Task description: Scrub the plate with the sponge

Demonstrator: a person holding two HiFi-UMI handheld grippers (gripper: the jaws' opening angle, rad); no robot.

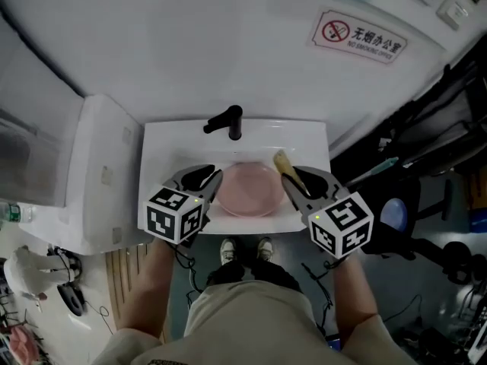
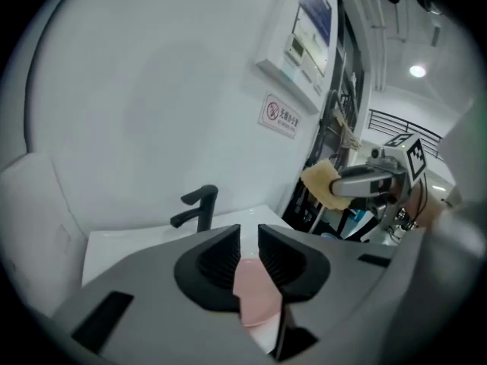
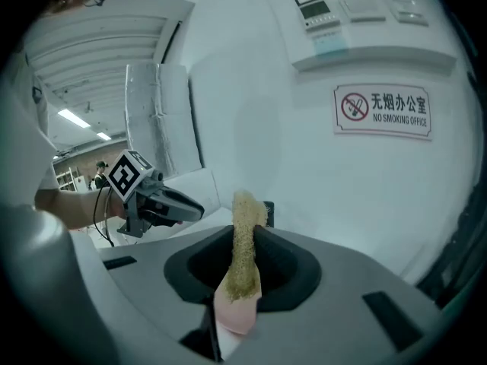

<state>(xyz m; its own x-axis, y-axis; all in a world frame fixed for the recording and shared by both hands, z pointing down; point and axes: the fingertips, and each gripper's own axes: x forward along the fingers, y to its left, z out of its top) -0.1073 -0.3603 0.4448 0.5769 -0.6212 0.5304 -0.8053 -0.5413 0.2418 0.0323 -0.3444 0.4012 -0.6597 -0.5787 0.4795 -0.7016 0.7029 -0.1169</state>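
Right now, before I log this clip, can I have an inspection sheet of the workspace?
Surface: white sink with black faucet.
Job's things: pink plate lies in the basin; sponge held in the air, off the plate.
Clutter: nothing seen.
Grippers: left gripper jaws slightly apart, empty; right gripper jaws shut on the sponge.
Cables: black cables trail from both wrists.
Surroundings: white wall, no-smoking sign, white unit left of the sink.
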